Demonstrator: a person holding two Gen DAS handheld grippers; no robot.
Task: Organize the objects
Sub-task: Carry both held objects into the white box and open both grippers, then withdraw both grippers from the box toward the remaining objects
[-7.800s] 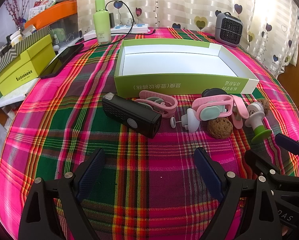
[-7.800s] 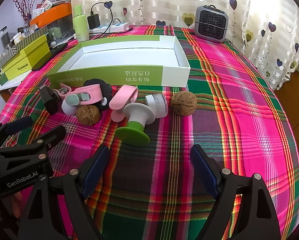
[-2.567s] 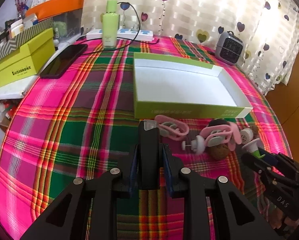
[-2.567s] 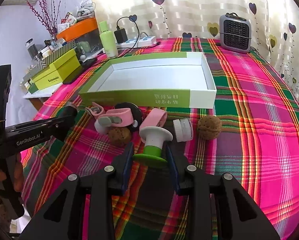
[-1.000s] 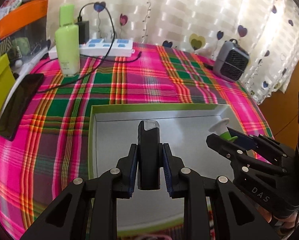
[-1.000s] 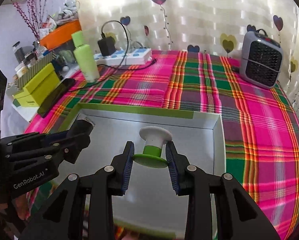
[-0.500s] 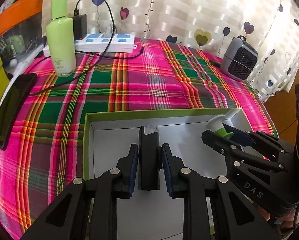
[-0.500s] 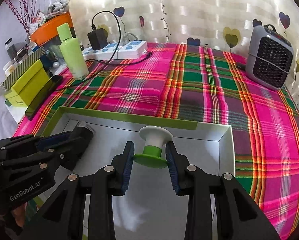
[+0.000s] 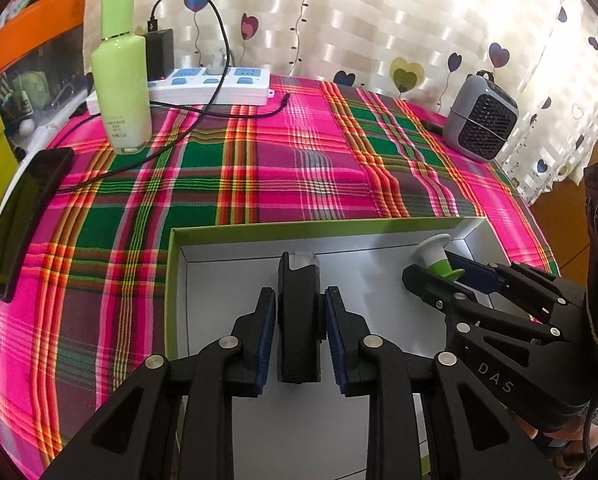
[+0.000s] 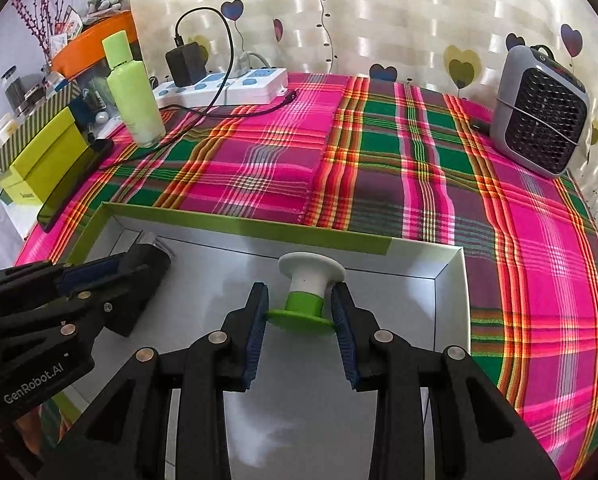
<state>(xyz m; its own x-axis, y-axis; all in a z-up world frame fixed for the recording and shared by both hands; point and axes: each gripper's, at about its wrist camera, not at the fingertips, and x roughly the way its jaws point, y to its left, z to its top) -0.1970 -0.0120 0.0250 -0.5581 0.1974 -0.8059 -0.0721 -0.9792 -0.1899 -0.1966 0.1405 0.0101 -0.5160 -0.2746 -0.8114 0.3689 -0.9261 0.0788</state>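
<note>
While both grippers are held over the green-walled box (image 9: pixel 171 280), the relation that decides the coming move is found between the left gripper (image 9: pixel 300 332) and the black device (image 9: pixel 299 320) lying lengthwise in its gap. The device's long axis is seen to run straight ahead along the fingers, its clear-capped end pointing toward the far wall of the box, so that it is neither crosswise nor tilted to either side. The jaws of the left gripper are opening: a thin gap can be made out on each side between the blue pads (image 9: pixel 265 332) and the device, which therefore appears to be let go, though whether its underside already rests on the white floor cannot be told for certain. A withdrawal straight back and upward along that same axis would be judged the cleanest, since any sideways pull could drag the device by a pad. In the right wrist view the right gripper (image 10: pixel 301 318) is seen with its jaws only partly apart and pressed against the green base of the green-and-white knob (image 10: pixel 309 284), which is held upright with its white cap toward the far right corner of the box. The knob is thus carried to the right of the device and apart from it, so each hand is nearest to its own object. By that reading, the knob's release would be expected to follow the device's.
</note>
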